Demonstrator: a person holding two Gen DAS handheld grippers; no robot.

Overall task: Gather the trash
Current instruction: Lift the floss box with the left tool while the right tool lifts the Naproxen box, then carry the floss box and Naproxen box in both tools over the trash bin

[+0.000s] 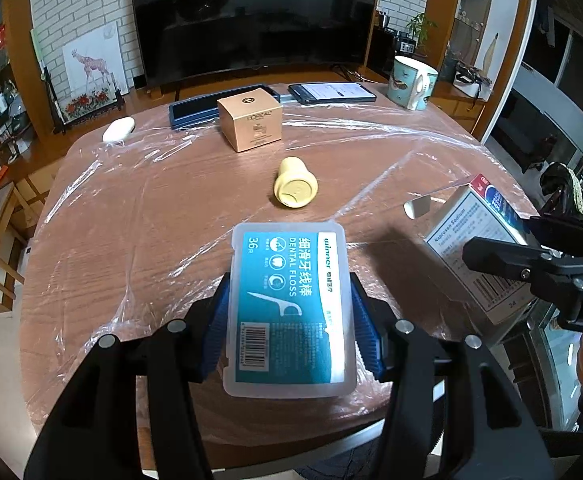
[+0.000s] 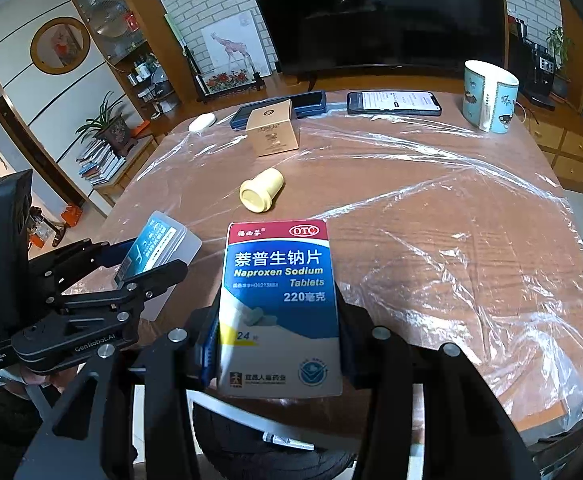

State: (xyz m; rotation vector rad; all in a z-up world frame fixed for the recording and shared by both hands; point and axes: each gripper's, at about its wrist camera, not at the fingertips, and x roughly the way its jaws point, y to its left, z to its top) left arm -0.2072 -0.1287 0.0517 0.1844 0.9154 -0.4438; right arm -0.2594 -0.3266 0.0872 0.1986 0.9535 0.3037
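Note:
My left gripper (image 1: 289,320) is shut on a clear plastic dental floss case (image 1: 289,280) with a teal label, held above the near edge of the table. My right gripper (image 2: 277,344) is shut on a blue and white Naproxen tablet box (image 2: 279,292), also lifted over the table's near side. From the right wrist view, the left gripper (image 2: 139,264) with the floss case (image 2: 159,246) hangs at the left. The tablet box (image 1: 475,240) shows at the right in the left wrist view. A small yellow bottle (image 1: 295,186) lies on its side mid-table. A tan L'Oreal box (image 1: 250,122) stands beyond it.
The wooden table (image 1: 131,220) is covered in wrinkled clear film. At its far edge lie a white oval object (image 1: 119,129), a dark blue case (image 1: 195,114), a phone (image 1: 331,92) and a patterned mug (image 1: 411,82). A television stands behind. A dark round bin (image 2: 275,452) sits below the near edge.

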